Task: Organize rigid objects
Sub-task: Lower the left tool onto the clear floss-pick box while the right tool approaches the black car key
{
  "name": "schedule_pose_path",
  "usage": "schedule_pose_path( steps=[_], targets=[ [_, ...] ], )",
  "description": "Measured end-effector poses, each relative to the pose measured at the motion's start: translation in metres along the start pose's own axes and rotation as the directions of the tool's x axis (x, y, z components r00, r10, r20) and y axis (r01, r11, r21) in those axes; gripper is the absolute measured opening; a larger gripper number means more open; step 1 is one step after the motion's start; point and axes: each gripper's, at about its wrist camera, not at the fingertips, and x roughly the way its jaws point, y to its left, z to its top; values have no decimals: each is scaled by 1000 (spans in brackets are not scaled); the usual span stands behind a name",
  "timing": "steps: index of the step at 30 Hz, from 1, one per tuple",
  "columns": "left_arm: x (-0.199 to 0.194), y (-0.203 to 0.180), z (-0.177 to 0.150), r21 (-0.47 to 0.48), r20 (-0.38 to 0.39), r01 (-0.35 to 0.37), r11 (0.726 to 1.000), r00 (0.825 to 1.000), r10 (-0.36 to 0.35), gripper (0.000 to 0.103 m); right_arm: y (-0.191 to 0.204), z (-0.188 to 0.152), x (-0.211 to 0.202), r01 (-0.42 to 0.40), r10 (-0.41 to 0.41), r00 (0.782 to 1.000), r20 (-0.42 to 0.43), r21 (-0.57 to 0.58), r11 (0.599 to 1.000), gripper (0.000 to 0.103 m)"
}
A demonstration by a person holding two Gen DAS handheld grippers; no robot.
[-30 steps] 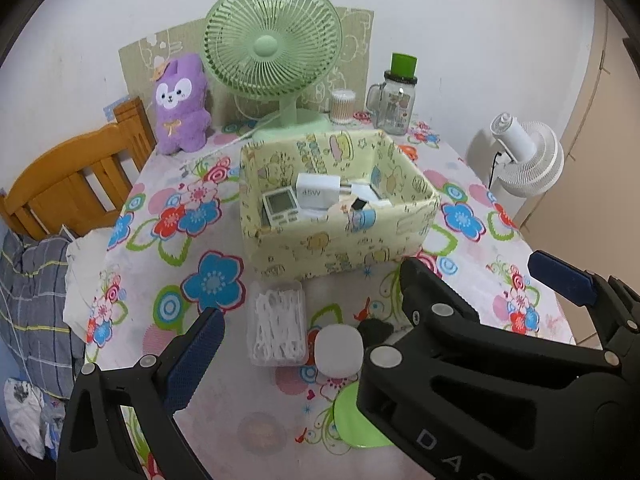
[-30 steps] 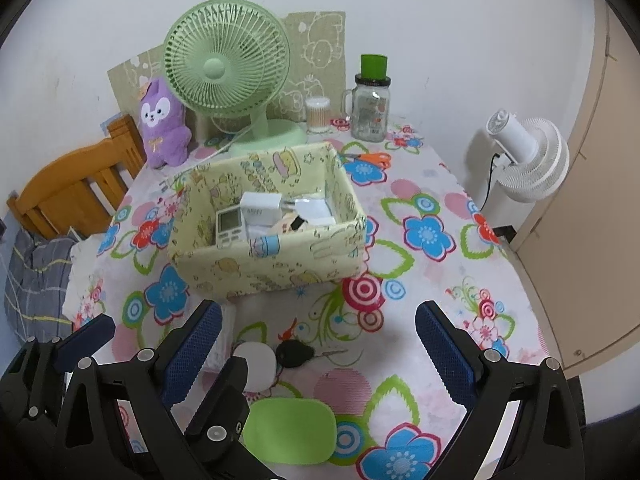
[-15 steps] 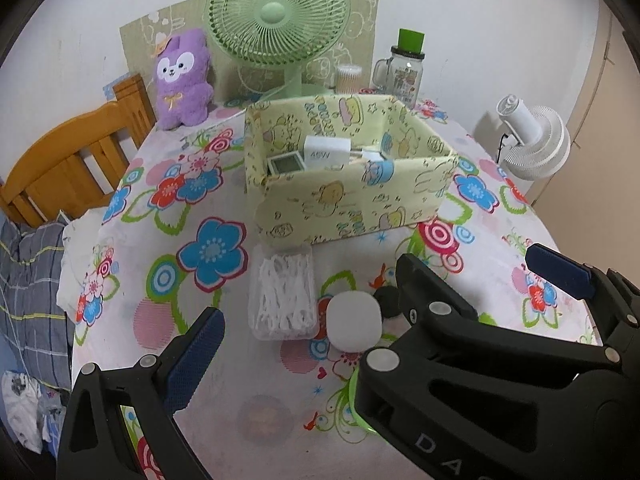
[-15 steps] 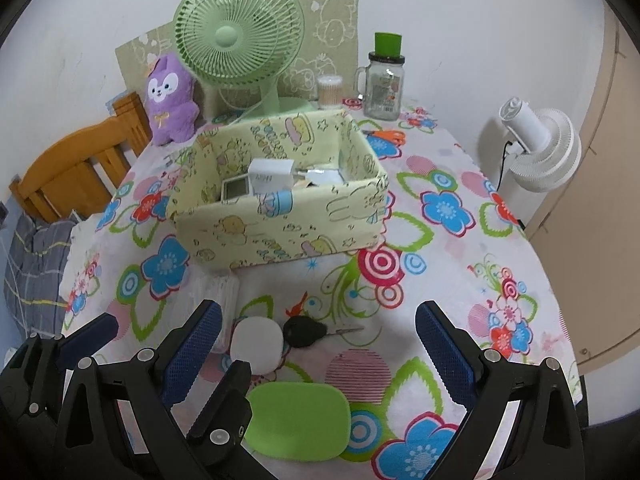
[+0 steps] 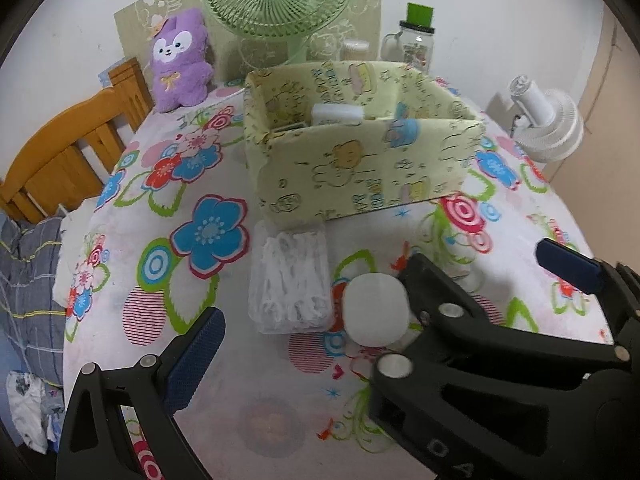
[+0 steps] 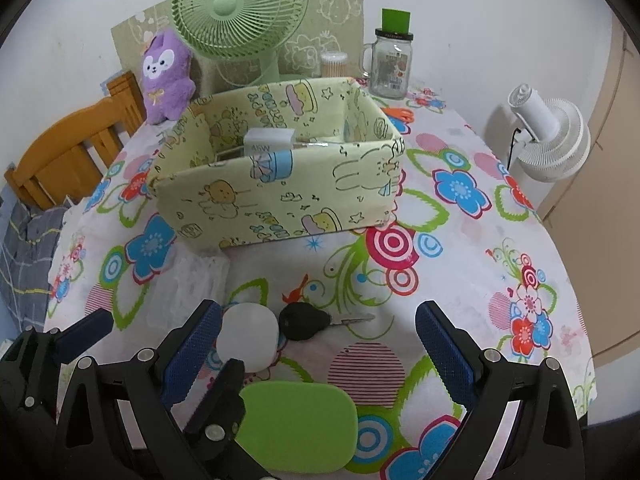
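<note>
Nearer now: charger-filled box (image 6: 280, 196)

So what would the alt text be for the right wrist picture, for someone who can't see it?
An open right gripper hovers low over a floral tablecloth, above a black key, a white rounded case and a green case. Behind them stands a yellow cartoon-print box holding small items, with a green fan behind it.

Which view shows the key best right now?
The right wrist view: the key lies in full sight between the open right gripper fingers, black head beside the white case, blade pointing right. In the left wrist view the right gripper's arm hides it.
</note>
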Motion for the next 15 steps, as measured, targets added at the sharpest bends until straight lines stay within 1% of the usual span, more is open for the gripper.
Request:
schedule_pose_path(
  steps=[5,7,10,15],
  targets=[
    [14,4,5,14,-15,-25,1000,1000,25,99,0,3,10,-2,2,1000,-12,2,1000,99],
    [18,8,7,12,-19,-39,999,999,39,96,2,5,13,-2,2,1000,-14,-4,1000,99],
    [25,12,10,1,-32,-40,999,999,40,93,4,8,20,-3,3,1000,-21,-6,1000,99],
    [34,17,13,-9,-51,-36,999,998,35,92,7,13,31,-11,11,999,-38,-6,1000,99]
  ],
)
